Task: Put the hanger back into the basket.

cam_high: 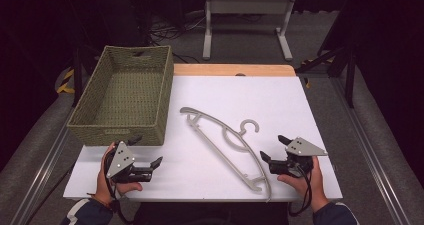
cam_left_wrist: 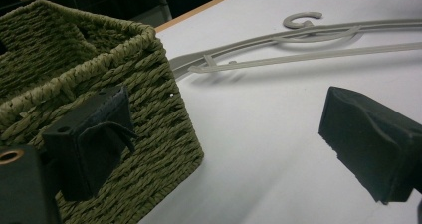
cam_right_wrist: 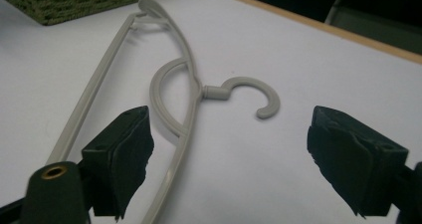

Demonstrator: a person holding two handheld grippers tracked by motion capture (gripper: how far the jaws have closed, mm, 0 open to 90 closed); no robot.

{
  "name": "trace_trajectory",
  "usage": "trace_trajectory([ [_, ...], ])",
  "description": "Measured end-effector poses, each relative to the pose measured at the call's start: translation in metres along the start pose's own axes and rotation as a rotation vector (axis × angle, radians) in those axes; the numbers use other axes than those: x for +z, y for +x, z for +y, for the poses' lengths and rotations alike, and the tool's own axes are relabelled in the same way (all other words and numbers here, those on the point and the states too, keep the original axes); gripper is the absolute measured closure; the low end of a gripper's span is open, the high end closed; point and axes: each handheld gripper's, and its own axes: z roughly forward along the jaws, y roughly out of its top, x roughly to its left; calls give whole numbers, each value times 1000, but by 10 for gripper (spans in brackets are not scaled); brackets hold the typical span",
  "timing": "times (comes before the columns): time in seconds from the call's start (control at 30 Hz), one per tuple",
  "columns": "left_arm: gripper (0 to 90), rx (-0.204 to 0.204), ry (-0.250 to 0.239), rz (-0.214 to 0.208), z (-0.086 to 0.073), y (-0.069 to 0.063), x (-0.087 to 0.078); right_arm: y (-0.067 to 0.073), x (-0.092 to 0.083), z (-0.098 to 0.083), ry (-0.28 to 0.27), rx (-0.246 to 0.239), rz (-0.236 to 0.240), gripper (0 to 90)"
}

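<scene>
I am holding both tongs — left tongs (cam_high: pixel 148 160), right tongs (cam_high: pixel 272 148) — released above the table (cam_high: pixel 280 100). Grey plastic hanger (cam_high: pixel 225 145) lying flat beside woven basket (cam_high: pixel 125 92) — next, probably gripping it.

A woven basket (cam_high: pixel 122 97) blocks the surface's (cam_high: pixel 280 105) left side; a grey hanger (cam_high: pixel 225 145) lies diagonally mid-surface. Bare surface stays open beyond the hanger, far right.

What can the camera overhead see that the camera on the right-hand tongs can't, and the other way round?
Overhead: the whole basket with its inside, both hands, the left tongs, and the floor past the table. Right tongs camera: a close look at its own open black jaws and the hanger's hook. Both: the grey hanger lying flat on the white table, and some green basket.
</scene>
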Motion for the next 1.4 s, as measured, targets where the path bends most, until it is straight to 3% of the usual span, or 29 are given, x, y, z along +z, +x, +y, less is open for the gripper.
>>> trace_trajectory([
  [0.13, 69, -7, 3, 5, -1, 1, 0, 0, 8, 6, 59, -10, 33, 207],
  [0.27, 68, -13, 10, 0, -1, 1, 0, 2, 22, 16, 199, -40, 61, 282],
  [0.33, 68, -8, 13, -2, -2, 1, 1, 1, 31, 20, 285, -18, 86, 307],
  [0.4, 68, -8, 15, -4, -2, 0, 1, 1, 34, 21, 304, -17, 95, 318],
  [0.47, 69, -6, 18, -8, -2, 1, 1, 1, 45, 24, 369, -2, 117, 353],
  [0.67, 79, -10, 29, -25, -2, 0, 2, 3, 65, 26, 487, 7, 156, 475],
  [0.77, 84, -12, 27, -32, -3, 0, 3, 3, 69, 22, 527, 10, 179, 505],
  [1.0, 88, -14, 38, -44, -3, -1, 6, 1, 71, 23, 547, -17, 181, 579],
  [1.13, 88, -20, 43, -45, -3, -2, 6, 3, 75, 27, 568, -40, 180, 705],
  [1.4, 95, -14, 55, -64, -3, -5, 8, 3, 77, 30, 582, -10, 163, 780],
])
